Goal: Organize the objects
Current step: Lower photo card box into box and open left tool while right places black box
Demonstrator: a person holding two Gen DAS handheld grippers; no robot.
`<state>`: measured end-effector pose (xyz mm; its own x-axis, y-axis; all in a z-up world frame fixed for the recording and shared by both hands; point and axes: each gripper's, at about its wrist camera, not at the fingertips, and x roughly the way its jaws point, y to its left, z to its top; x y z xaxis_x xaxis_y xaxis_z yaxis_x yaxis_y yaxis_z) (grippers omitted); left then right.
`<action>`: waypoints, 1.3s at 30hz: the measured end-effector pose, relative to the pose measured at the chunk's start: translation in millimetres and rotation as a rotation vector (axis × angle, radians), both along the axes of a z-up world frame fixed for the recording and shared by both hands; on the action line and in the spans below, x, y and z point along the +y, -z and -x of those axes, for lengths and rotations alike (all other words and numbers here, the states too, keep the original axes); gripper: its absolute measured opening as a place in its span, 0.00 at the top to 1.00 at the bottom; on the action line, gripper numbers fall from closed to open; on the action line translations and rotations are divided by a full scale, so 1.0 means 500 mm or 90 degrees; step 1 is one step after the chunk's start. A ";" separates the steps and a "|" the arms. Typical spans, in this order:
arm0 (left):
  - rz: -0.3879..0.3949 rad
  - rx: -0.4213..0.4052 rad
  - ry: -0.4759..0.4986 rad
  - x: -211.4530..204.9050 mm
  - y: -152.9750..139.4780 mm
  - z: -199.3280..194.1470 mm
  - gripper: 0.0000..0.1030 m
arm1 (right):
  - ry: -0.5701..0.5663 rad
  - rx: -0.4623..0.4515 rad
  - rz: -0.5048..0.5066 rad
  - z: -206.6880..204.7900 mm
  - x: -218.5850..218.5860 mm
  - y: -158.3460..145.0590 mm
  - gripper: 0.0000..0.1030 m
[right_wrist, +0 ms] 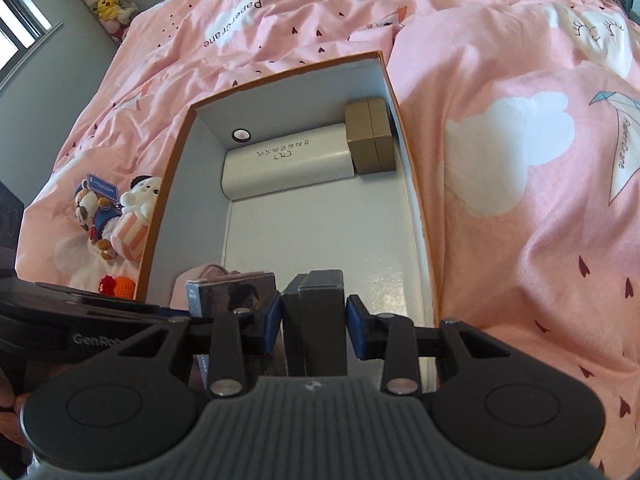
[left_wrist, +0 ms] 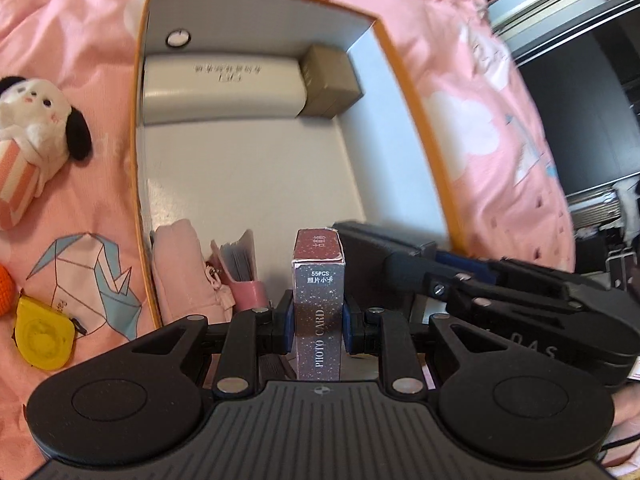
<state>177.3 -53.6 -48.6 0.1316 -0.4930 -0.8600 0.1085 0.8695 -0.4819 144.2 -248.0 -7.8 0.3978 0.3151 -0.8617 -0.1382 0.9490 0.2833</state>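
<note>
Left gripper (left_wrist: 317, 326): matte black, blue pads, silver rivets at linkage pivots, two round side discs, ribbed grey plate with small emblem. Right gripper (right_wrist: 313, 326): same build. White "GenRob…" lettering on left gripper's casing, seen from right wrist.

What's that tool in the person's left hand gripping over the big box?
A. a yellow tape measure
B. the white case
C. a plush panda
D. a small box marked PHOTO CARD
D: in the left wrist view the left gripper has its blue-padded fingers pressed on both sides of the photo card box, while the tape measure and plush lie on the pink bedding.
</note>
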 end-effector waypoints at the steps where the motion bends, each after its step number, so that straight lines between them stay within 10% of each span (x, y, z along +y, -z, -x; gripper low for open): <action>1: -0.005 0.006 0.002 -0.002 0.005 -0.003 0.76 | 0.001 0.005 0.000 -0.002 0.000 0.005 0.65; 27: -0.028 0.057 -0.010 -0.006 0.040 -0.019 0.68 | 0.006 0.082 0.022 -0.042 0.006 0.035 0.65; 39: 0.013 -0.066 0.008 0.040 -0.044 -0.010 0.42 | -0.037 0.075 0.072 -0.053 0.038 0.037 0.64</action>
